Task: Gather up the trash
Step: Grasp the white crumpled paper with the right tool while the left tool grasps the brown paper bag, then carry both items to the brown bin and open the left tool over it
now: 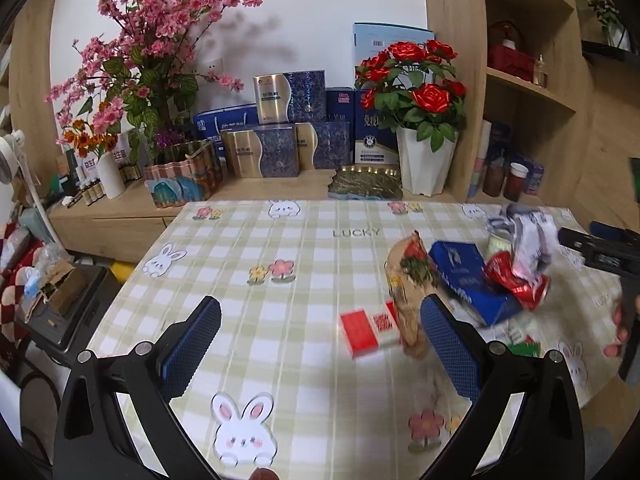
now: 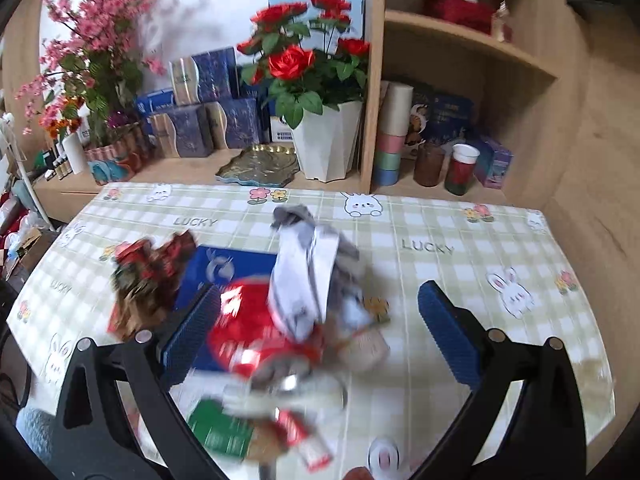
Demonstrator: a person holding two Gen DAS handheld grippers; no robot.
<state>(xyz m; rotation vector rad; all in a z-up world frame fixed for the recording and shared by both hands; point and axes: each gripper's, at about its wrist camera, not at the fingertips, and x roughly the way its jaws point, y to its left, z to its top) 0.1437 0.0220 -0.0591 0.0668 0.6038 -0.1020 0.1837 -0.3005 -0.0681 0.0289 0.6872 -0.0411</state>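
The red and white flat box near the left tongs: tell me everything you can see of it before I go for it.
The red and white flat box is a small rectangular carton, apparently cardboard. Its broad top face is plain red; the right part is white with red print too blurred to read. It lies flat on the green checked tablecloth, looking closed and uncrushed. Its right end meets the brown crumpled paper wrapper, which overlaps it. It sits ahead of the open left tongs, nearer the right pad, ungripped.

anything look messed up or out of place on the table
Yes: a heap of trash sits on the checked tablecloth: a crushed red can, crumpled white paper, a torn brown wrapper, a blue box lying askew, and a red pack lying apart.
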